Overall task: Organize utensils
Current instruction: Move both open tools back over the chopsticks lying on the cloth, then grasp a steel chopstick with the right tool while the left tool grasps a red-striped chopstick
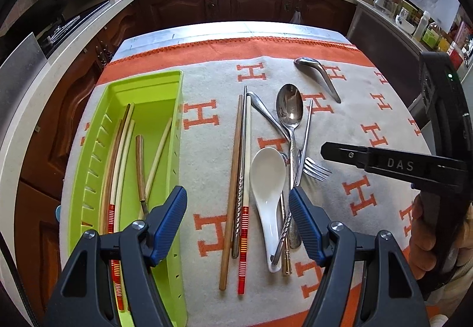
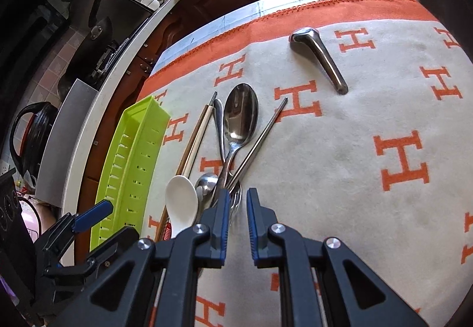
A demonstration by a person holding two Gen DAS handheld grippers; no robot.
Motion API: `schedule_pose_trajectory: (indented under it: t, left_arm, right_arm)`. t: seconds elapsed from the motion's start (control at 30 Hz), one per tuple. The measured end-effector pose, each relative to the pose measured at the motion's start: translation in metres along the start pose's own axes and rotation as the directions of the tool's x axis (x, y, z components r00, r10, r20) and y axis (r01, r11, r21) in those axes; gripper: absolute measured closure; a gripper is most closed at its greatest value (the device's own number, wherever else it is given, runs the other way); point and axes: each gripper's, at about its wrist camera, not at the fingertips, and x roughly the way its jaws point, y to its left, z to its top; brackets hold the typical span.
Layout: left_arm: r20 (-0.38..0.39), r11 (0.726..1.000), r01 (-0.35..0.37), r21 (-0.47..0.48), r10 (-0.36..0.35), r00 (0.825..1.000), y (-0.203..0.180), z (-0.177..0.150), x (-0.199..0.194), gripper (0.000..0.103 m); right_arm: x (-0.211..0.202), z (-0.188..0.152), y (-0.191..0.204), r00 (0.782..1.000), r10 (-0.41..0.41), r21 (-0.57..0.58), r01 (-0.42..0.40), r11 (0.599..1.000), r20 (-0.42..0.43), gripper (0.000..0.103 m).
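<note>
A lime green utensil tray (image 1: pixel 165 81) lies at the table's left and holds several chopsticks (image 1: pixel 124 149). Beside it on the cloth lie three chopsticks (image 1: pixel 241 167), a white ceramic spoon (image 1: pixel 267 179), a large steel spoon (image 1: pixel 289 108), a fork (image 1: pixel 314 168) and a twisted metal chopstick (image 1: pixel 283 226). A steel spoon (image 1: pixel 317 72) lies apart, farther back. My left gripper (image 1: pixel 238 217) is open above the chopsticks and white spoon. My right gripper (image 2: pixel 238 208) is narrowly open, empty, with its tips at the fork (image 2: pixel 236 200). The tray (image 2: pixel 130 155) shows at left there.
The table carries a cream cloth (image 1: pixel 369 120) with orange H letters and an orange border. Kitchen counters, dark wood cabinets (image 1: pixel 236 1) and a sink stand behind. A stove (image 1: pixel 59 28) is at the far left. Kettles and jars stand on the right counter.
</note>
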Motion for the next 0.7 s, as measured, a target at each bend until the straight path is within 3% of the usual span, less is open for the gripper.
schedule_pose_trajectory:
  t: [0.3, 0.53, 0.7]
  left_arm:
    - [0.003, 0.999, 0.008, -0.036, -0.008, 1.0, 0.013, 0.004, 0.004, 0.033]
    - [0.002, 0.997, 0.027, -0.066, -0.027, 1.0, 0.021, 0.006, 0.008, 0.033]
    - [-0.001, 0.998, 0.04, -0.054, -0.04, 0.999, 0.024, 0.011, 0.011, 0.035]
  right_arm:
    - [0.029, 0.01, 0.002, 0.999, -0.021, 0.058, 0.024, 0.998, -0.049, 0.089]
    - [0.033, 0.009, 0.022, 0.991, -0.131, -0.002, 0.131, 0.991, -0.024, 0.089]
    - [0.032, 0.008, 0.022, 0.986, -0.165, -0.021, 0.164, 0.986, -0.027, 0.092]
